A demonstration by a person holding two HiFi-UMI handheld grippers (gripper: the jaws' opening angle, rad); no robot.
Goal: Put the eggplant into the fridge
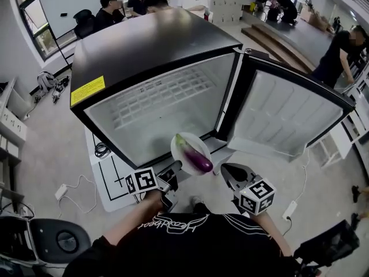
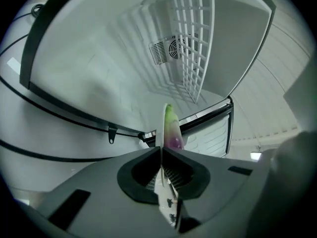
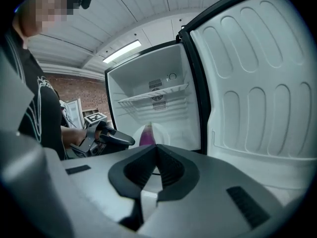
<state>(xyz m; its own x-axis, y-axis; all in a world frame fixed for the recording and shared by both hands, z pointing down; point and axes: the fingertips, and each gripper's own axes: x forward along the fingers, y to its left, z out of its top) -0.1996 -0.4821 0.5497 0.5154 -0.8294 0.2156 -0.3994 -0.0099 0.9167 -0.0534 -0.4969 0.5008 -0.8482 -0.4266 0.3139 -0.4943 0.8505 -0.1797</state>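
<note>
A purple eggplant [image 1: 197, 159] with a green stem lies on a white plate [image 1: 185, 144]. My left gripper [image 1: 177, 167] is shut on the plate's near rim and holds it just in front of the open fridge [image 1: 144, 45]. In the left gripper view the plate [image 2: 164, 120] stands edge-on between the jaws, with the eggplant [image 2: 174, 134] to its right. My right gripper [image 1: 226, 171] is shut with nothing in it, just right of the plate. The right gripper view shows the eggplant [image 3: 146, 135] before the empty fridge interior [image 3: 163, 118].
The fridge door [image 1: 288, 117] stands wide open to the right. A white wire shelf [image 1: 158, 94] sits inside the cabinet. Several people sit behind the fridge, and one [image 1: 340, 53] stands at the right. Cables and a power strip [image 1: 60, 192] lie on the floor at the left.
</note>
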